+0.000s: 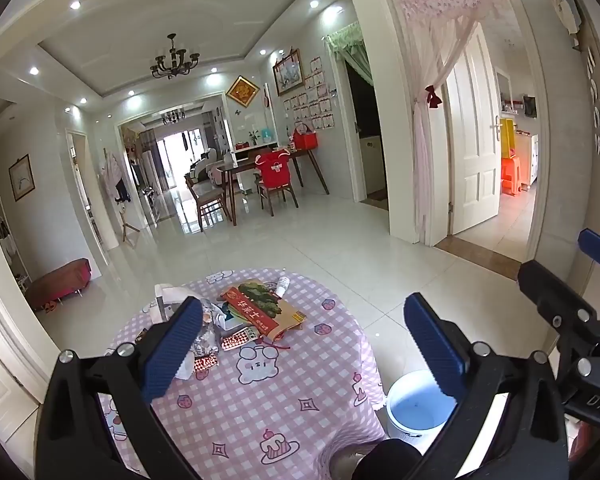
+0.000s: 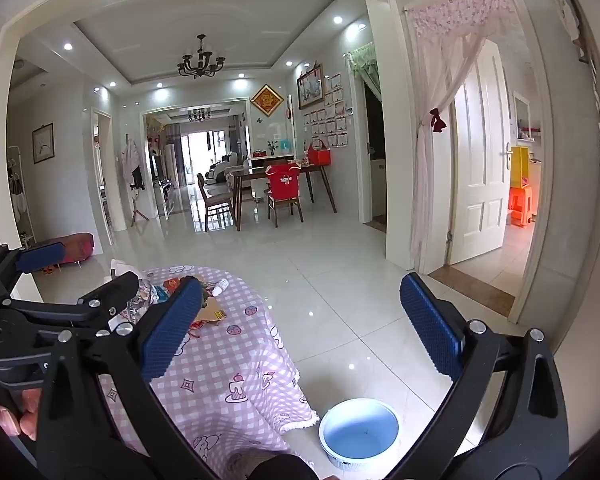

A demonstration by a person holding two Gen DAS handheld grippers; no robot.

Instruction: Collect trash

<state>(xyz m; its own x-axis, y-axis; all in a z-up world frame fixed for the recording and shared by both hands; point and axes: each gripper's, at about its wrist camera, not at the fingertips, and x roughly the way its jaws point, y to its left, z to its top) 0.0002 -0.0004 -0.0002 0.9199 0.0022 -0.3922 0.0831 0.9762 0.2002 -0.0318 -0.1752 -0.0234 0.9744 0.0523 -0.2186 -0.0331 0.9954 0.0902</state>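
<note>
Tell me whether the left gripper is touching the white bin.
Apart. The left wrist view shows the left gripper open above the table, while the white bin sits on the floor beside it.

My left gripper (image 1: 304, 344) is held level, its two blue ribbed fingers (image 1: 172, 350) spread wide apart with nothing between them. My right gripper (image 2: 300, 328) sits just beside it on the right, at about the same height, its blue pads (image 2: 430, 326) also spread wide and gripping nothing. In the right wrist view the fingers of my left hand (image 2: 10, 414) curl around the left gripper's handle.
</note>
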